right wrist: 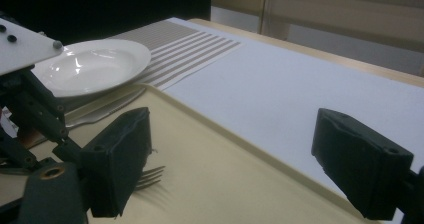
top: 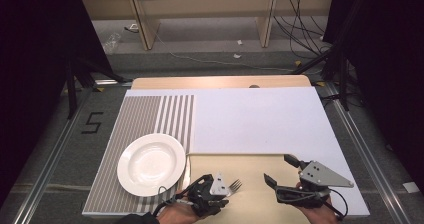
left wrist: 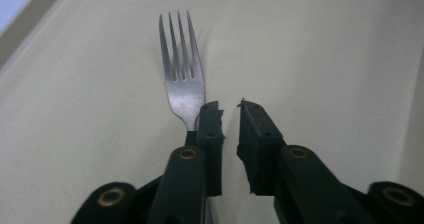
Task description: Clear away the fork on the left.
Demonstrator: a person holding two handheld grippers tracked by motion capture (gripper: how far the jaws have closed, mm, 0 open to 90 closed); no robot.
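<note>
The work in hand is picking up the fork [top: 235, 185], and it looks to be at the grasp itself. The fork lies on the beige tray [top: 250, 164] at the front edge of the counter [top: 220, 81], tines pointing away from the person, just right of the white plate [top: 150, 163] that sits on the striped mat [top: 135, 119] at the front left corner.

The left tool [top: 224, 189] is down over the fork's handle end. In the left gripper view its jaws stand narrow, with only a thin strip of bare tray showing between them. The fork's neck [left wrist: 182, 79] runs in under the tip of the left-hand jaw rather than into that gap, so by my reading the pads are not yet pressing on the metal. The handle itself is hidden beneath the tool.

The right tool [top: 280, 170] hovers over the right part of the tray, well apart from the fork, with its jaws wide and holding nothing.

The next move calls for a small sideways correction of the left tool, so that the neck or handle sits between the pads. A flat, thin handle on a smooth tray will likely slip unless it is caught squarely, before any lift toward the plate side.
</note>
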